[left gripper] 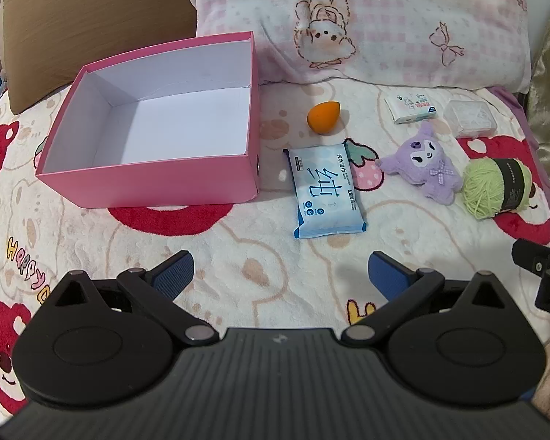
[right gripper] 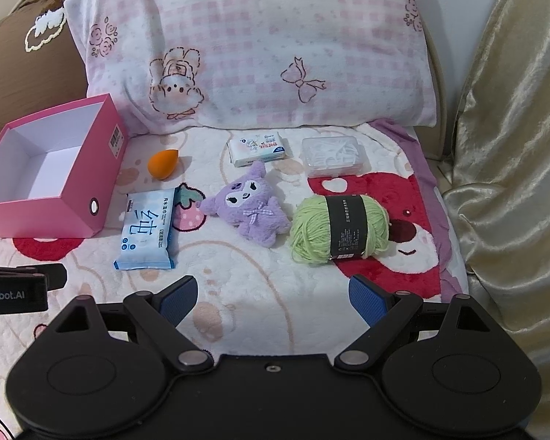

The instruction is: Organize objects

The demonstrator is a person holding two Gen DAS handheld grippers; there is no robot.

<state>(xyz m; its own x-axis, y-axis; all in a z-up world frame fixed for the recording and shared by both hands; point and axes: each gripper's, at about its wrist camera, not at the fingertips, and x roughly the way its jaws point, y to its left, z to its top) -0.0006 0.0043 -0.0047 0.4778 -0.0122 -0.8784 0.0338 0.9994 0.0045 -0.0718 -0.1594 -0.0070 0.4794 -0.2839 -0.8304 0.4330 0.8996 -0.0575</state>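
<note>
An empty pink box (left gripper: 146,179) (right gripper: 47,220) with a white inside stands on the bed at the left. To its right lie an orange sponge egg (left gripper: 323,117) (right gripper: 162,164), a blue wet-wipe pack (left gripper: 324,192) (right gripper: 147,229), a purple plush toy (left gripper: 425,163) (right gripper: 251,209), a green yarn ball (left gripper: 495,187) (right gripper: 339,229), a small tissue pack (left gripper: 410,104) (right gripper: 258,148) and a clear plastic case (left gripper: 469,117) (right gripper: 333,156). My left gripper (left gripper: 280,275) hangs open above the blanket, short of the wipes. My right gripper (right gripper: 271,299) is open too, short of the plush and yarn.
A pink checked pillow (left gripper: 366,22) (right gripper: 253,44) and a brown cushion (left gripper: 91,18) close off the back. A gold curtain (right gripper: 513,146) hangs at the right. The bear-print blanket (left gripper: 256,267) covers the bed. The other gripper's body shows at each view's edge (left gripper: 542,275) (right gripper: 14,289).
</note>
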